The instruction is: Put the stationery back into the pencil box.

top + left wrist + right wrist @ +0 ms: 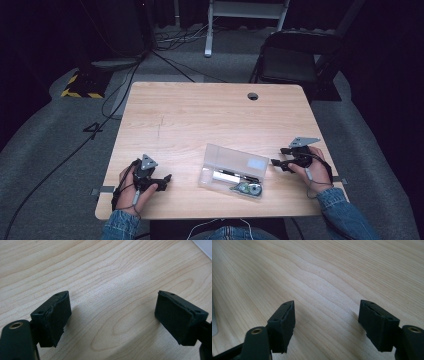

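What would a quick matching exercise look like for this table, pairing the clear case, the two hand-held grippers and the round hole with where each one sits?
Things:
1. clear case
2. left hand-held gripper
3. right hand-held gripper
4. round hole

Places:
A. far edge of the table
B. near left
C. near middle, between the grippers
D. near right

Pairs: 1-C, 2-B, 3-D, 4-A

Light wood-grain table (200, 115) at centre of dark room, round cable hole (253, 96) near its far edge. Grey carpet floor (45, 145) around table on all sides. Black folding chair (292, 57) beyond table's far right corner. White metal frame (245, 15) behind table, further back. Yellow-black striped base (80, 86) off table's far left corner. Black cables (65, 155) run across floor left of table. Number marking (93, 129) on floor just left of table. Surroundings black, unlit.
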Demonstrator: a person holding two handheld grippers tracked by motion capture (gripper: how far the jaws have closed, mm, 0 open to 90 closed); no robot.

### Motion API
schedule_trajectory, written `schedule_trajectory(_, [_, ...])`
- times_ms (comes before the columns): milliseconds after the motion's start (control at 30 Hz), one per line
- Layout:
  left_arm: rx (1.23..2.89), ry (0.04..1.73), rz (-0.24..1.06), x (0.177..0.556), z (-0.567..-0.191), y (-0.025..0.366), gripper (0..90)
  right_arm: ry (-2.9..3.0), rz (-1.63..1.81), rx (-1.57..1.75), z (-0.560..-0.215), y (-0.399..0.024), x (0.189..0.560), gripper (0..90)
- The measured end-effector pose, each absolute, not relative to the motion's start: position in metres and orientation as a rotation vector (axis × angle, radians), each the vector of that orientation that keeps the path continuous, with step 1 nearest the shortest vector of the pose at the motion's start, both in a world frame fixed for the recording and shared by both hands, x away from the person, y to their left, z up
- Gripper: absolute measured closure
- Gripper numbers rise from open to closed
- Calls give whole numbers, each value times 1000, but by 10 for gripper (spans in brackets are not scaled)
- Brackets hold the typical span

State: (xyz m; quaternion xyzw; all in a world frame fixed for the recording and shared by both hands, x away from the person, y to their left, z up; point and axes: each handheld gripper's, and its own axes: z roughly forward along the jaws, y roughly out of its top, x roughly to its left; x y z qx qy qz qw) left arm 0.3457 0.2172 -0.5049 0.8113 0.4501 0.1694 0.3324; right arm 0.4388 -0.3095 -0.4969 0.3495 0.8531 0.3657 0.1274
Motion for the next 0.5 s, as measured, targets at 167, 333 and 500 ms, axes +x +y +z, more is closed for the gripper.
schedule_trajectory(167, [2119, 1176, 443, 346, -505, 217, 141, 2471, 1058, 952, -504, -304, 441, 85])
schedule_trajectory(333, [2119, 1176, 443, 346, -505, 217, 141, 2472, 1051, 954, -505, -302, 442, 70])
schedule_trajectory(500, [2119, 1176, 443, 346, -505, 217, 141, 2468, 1046, 960, -505, -302, 442, 69])
